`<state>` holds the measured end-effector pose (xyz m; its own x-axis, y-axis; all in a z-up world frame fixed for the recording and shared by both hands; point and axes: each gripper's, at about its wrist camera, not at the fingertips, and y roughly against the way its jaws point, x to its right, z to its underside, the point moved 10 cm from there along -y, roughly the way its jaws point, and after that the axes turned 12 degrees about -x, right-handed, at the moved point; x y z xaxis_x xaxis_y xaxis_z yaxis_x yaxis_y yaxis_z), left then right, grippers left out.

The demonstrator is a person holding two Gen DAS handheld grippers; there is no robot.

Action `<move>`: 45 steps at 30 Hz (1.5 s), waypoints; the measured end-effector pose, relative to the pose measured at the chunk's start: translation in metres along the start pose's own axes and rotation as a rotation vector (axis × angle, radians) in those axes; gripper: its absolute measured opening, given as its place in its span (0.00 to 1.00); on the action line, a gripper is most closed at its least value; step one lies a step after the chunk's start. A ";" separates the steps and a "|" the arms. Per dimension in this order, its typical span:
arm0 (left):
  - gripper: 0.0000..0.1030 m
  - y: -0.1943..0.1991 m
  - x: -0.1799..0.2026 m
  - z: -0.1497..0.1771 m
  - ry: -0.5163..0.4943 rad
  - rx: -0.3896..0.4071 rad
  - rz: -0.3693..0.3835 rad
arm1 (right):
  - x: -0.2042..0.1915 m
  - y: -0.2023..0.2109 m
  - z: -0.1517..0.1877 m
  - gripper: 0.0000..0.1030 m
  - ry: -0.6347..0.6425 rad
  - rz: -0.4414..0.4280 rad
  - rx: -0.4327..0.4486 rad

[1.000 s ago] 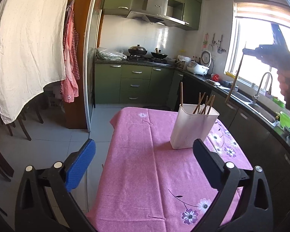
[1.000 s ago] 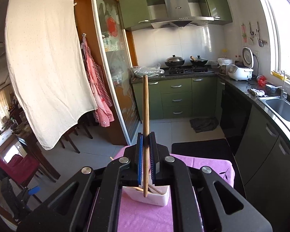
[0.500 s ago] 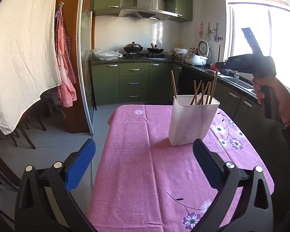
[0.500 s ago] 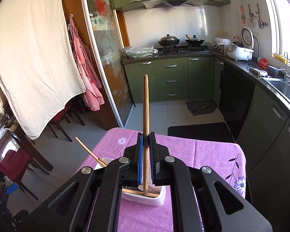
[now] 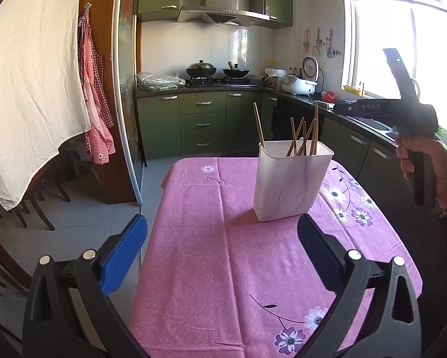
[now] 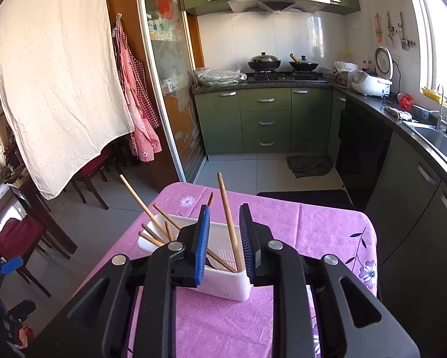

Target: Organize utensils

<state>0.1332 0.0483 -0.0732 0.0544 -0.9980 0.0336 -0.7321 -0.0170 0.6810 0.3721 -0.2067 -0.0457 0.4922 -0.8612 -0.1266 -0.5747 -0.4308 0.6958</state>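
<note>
A white plastic tub (image 5: 292, 179) stands on the pink flowered cloth (image 5: 223, 253) of the counter, right of centre in the left wrist view. Wooden chopsticks (image 5: 301, 138) stand in it, their long axes near upright, tips fanning upward; one chopstick (image 5: 257, 125) leans alone at the tub's left edge, tilted toward the upper left. They are slim, brown and plain.

In the right wrist view, low in the middle of the frame, the right tool (image 6: 223, 241) hangs just above the tub (image 6: 223, 280) with its fingers spread and gripping nothing. One tall chopstick (image 6: 229, 223) rises between the blue pads (image 6: 202, 244), foot inside the tub, top tilted slightly left; whether it touches a pad cannot be told. Other sticks (image 6: 152, 217) lean toward the upper left.

The left tool (image 5: 222, 238) sits at the bottom of its own frame, spread wide and empty, well short of the tub.
</note>
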 end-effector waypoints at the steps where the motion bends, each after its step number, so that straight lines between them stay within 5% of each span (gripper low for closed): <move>1: 0.93 0.000 0.001 0.000 -0.001 0.000 0.001 | -0.001 0.013 0.003 0.23 -0.002 -0.003 0.023; 4: 0.93 0.001 0.005 0.003 -0.007 -0.001 0.002 | 0.002 0.054 0.025 0.48 -0.005 0.010 0.098; 6: 0.93 -0.002 0.007 0.006 -0.013 -0.008 -0.001 | 0.007 0.077 0.053 0.50 -0.014 0.023 0.132; 8: 0.93 -0.006 0.011 0.011 -0.020 -0.017 -0.003 | 0.013 0.095 0.087 0.65 -0.040 0.042 0.155; 13: 0.93 -0.008 0.026 0.019 -0.051 -0.015 -0.008 | 0.022 0.117 0.180 0.83 -0.093 0.081 0.163; 17: 0.93 -0.001 0.039 0.023 -0.067 -0.002 -0.012 | 0.014 0.142 0.221 0.96 -0.075 0.123 0.224; 30: 0.93 0.040 0.043 0.032 -0.041 0.071 0.001 | -0.032 0.192 0.228 0.95 0.028 0.253 0.316; 45: 0.93 0.049 0.027 0.037 -0.015 0.070 -0.013 | -0.030 0.194 0.231 0.95 0.010 0.264 0.294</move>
<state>0.0732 0.0180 -0.0657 0.0545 -0.9984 0.0143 -0.7771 -0.0334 0.6284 0.0946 -0.3269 -0.0698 0.3080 -0.9506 0.0377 -0.8445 -0.2550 0.4710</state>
